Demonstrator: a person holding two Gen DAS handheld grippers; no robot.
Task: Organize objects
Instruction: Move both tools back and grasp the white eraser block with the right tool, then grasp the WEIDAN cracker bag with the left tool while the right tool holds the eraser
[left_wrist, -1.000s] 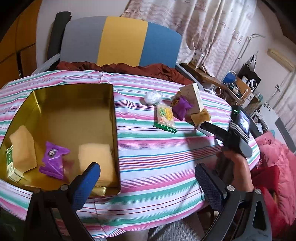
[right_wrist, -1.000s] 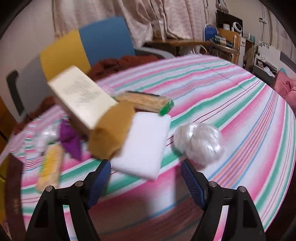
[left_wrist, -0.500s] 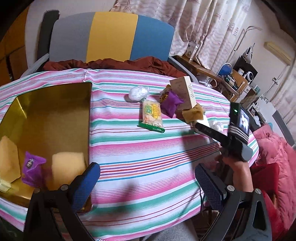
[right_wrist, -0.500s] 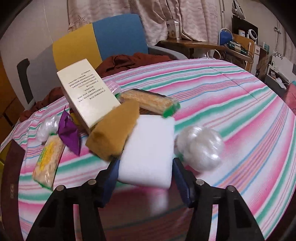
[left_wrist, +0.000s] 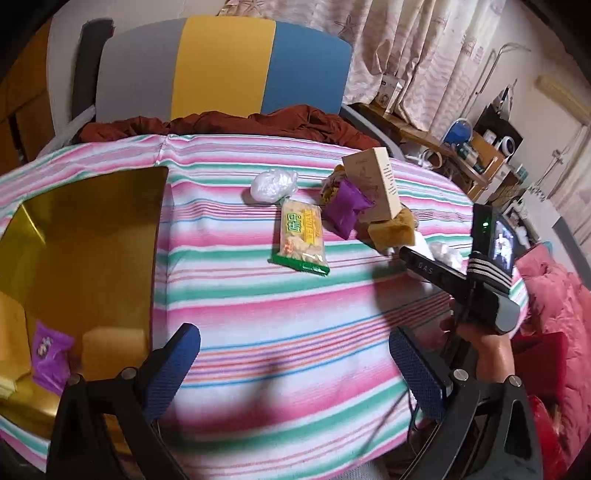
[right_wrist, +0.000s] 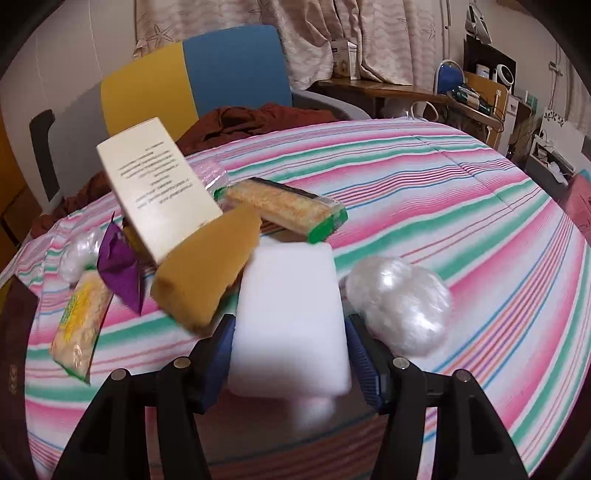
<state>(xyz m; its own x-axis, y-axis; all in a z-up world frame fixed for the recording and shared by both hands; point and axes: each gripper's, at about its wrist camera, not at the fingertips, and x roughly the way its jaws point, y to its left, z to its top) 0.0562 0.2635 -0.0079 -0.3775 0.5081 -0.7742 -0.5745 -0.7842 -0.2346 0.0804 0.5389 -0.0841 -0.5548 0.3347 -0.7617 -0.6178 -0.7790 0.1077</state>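
Gripping the white foam block (right_wrist: 291, 317) across its near end on the striped tablecloth (right_wrist: 461, 206), our right gripper (right_wrist: 290, 354) has just closed onto it; we judge it light and squashy, while the left gripper (left_wrist: 295, 363) stands apart, empty

light: dim, warm | edges: fisheye-bent, vignetted | focus: slightly soft

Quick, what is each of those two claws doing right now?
Left gripper: open, empty, above the striped tablecloth.
Right gripper: just closed on the white foam block.
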